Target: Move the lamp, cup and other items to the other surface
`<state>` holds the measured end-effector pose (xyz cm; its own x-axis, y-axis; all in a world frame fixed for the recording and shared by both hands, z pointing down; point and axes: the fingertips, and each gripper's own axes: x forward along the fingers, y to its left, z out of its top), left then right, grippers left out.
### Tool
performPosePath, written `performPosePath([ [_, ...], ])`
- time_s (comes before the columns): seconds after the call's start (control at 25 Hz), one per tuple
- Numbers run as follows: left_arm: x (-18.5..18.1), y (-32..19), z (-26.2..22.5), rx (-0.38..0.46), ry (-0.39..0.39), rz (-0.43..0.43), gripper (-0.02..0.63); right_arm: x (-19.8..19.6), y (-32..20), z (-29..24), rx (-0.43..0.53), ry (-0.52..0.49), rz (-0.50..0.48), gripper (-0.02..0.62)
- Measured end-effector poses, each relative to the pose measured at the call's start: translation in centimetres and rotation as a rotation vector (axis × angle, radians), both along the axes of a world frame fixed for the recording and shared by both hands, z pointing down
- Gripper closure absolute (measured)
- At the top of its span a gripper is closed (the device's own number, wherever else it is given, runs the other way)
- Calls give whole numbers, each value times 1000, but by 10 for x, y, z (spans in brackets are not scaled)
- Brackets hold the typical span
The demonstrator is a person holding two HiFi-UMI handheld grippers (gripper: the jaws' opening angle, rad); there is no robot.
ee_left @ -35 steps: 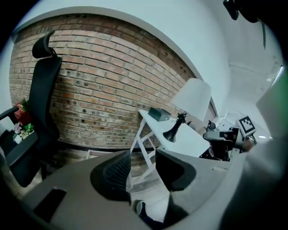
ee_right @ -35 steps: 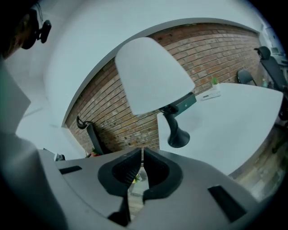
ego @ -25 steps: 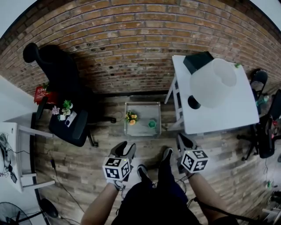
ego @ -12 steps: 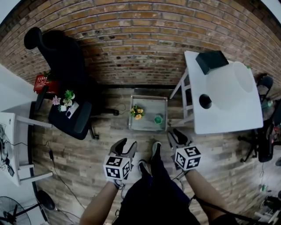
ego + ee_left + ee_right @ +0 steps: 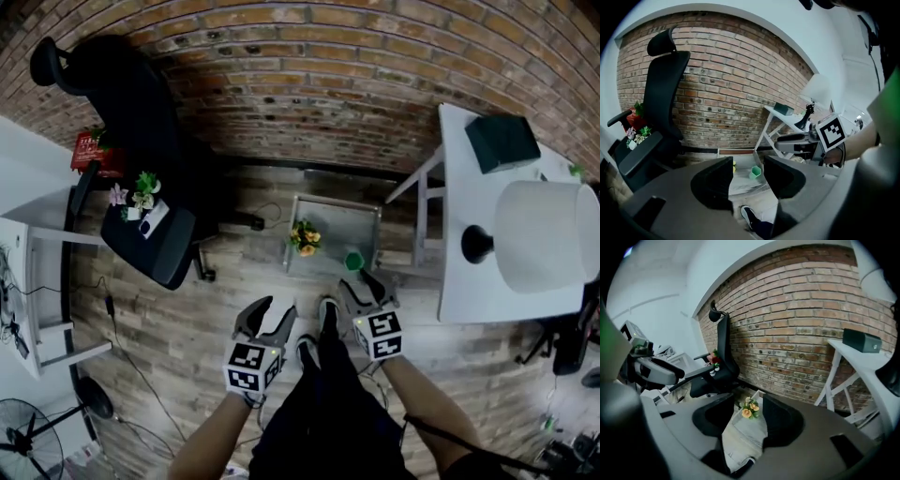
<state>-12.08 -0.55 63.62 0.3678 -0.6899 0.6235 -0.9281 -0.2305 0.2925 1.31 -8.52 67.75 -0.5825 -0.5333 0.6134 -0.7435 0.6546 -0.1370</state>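
Observation:
A low glass table (image 5: 323, 214) near the brick wall bears a small pot of yellow flowers (image 5: 305, 237) and a green cup (image 5: 353, 260). My left gripper (image 5: 272, 314) hovers over the floor short of this table; its jaws have just been opening and nothing is between them. In the left gripper view the cup (image 5: 755, 173) shows through the gap. My right gripper (image 5: 362, 284) is close above the cup's near side, its jaws also just opening and empty. The flowers (image 5: 750, 408) show between its jaws. A white-shaded lamp (image 5: 548, 234) stands on the white table (image 5: 464, 291) at the right.
A dark box (image 5: 502, 141) lies at the white table's far end. A black office chair (image 5: 141, 159) stands at the left with small potted plants (image 5: 141, 197) on its seat. A white desk (image 5: 28, 281) is at the far left. My shoes (image 5: 319, 328) are between the grippers.
Both grippers have come down and forward toward the low glass table. The right gripper's jaws, shut a second ago, now stand apart. The white table and lamp sit further right in the view.

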Motion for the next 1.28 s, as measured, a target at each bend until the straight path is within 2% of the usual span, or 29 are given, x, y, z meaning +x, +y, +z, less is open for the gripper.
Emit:
performPosePath([
  [0.08,0,-15,15,-3,-9,3,408,-9,-19,28,-3,20,-25,387],
  [0.24,6,-33,49,-31,-23,21,407,-13,-46,103,-36,122,-66,333],
  [0.48,25,-34,117,-133,-6,34,407,12,-55,221,-156,258,-93,282],
  [0.64,41,-27,154,-186,9,60,407,29,-56,276,-204,316,-72,233],
  [0.88,62,-17,179,-222,51,95,407,40,-53,328,-283,338,-41,207],
  [1.04,60,-14,185,-231,60,99,407,43,-51,351,-315,367,-53,207],
  [1.12,54,-13,185,-234,60,92,407,44,-49,358,-323,382,-67,218],
  [1.2,47,-12,183,-239,59,81,407,45,-49,359,-324,400,-78,270],
  [1.28,41,-11,181,-246,60,68,408,44,-52,354,-319,406,-79,275],
])
